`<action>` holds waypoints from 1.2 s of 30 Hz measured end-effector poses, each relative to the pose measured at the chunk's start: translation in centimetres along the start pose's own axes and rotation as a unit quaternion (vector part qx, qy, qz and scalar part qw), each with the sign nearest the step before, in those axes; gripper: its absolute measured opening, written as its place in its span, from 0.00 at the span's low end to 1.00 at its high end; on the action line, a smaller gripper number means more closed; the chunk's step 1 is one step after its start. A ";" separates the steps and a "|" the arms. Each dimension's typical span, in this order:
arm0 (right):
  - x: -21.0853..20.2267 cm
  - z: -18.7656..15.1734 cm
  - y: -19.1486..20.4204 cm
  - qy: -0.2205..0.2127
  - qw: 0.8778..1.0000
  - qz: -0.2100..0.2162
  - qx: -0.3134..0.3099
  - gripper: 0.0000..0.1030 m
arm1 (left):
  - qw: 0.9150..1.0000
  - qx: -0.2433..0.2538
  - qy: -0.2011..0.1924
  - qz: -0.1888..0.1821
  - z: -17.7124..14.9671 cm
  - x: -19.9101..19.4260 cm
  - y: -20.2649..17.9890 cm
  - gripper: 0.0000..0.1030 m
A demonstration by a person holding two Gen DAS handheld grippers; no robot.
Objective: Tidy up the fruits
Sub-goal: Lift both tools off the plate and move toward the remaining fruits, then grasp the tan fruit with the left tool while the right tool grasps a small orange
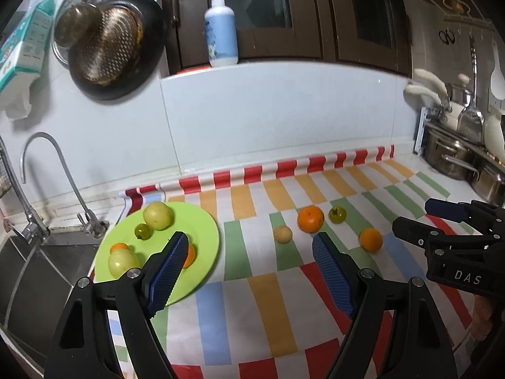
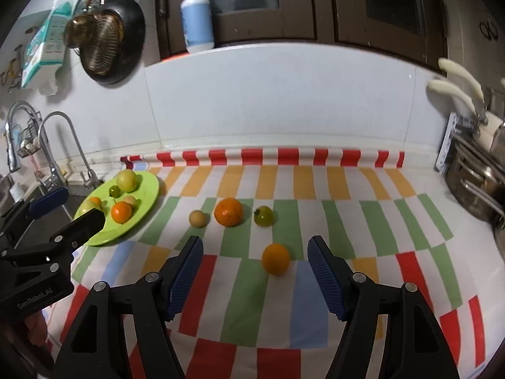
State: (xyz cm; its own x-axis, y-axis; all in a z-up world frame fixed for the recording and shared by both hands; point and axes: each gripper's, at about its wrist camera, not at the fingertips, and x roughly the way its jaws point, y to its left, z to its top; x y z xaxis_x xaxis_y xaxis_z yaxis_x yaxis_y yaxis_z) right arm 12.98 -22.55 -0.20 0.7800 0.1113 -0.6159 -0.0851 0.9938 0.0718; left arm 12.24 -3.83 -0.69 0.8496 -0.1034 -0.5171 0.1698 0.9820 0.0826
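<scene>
A green plate point(image 1: 208, 237) point(image 2: 148, 195) at the left holds several fruits: yellow-green guavas point(image 1: 157, 215) point(image 2: 127, 180), a small green fruit point(image 1: 142, 231) and oranges point(image 2: 121, 212). On the striped cloth lie a large orange point(image 1: 311, 219) point(image 2: 228, 212), a small tan fruit point(image 1: 282, 233) point(image 2: 198, 219), a green fruit point(image 1: 337, 214) point(image 2: 264, 216) and a small orange point(image 1: 371, 239) point(image 2: 276, 258). My left gripper point(image 1: 249, 244) is open and empty beside the plate. My right gripper point(image 2: 255, 248) is open and empty, with the small orange just ahead between its fingers.
A sink with taps point(image 1: 79, 202) lies left of the plate. Pots point(image 1: 454, 158) stand at the right edge. A soap bottle point(image 1: 221, 31) sits on the ledge above the white backsplash. A pan and strainers point(image 1: 107, 47) hang at the upper left.
</scene>
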 end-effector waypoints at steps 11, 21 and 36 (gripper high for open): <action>4.4 -1.0 -1.2 0.042 0.999 -0.004 0.023 0.64 | 0.999 0.023 0.039 -0.011 -0.3 4.9 -0.4 0.75; 7.9 -1.8 -2.0 0.082 0.996 0.001 0.036 0.58 | 0.996 0.035 0.076 -0.036 -0.8 9.4 -1.4 0.67; 10.8 -2.0 -2.7 0.113 0.992 0.003 0.046 0.33 | 0.990 0.023 0.125 -0.066 -0.5 15.3 -2.8 0.45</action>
State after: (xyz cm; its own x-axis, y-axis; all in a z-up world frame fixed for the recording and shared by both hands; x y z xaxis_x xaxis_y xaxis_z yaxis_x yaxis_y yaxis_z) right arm 20.42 -24.00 -8.65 0.6194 0.1251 -0.7751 -0.0232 0.9897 0.1412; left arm 24.50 -8.10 -9.21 0.6699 -0.1822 -0.7198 0.2978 0.9540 0.0356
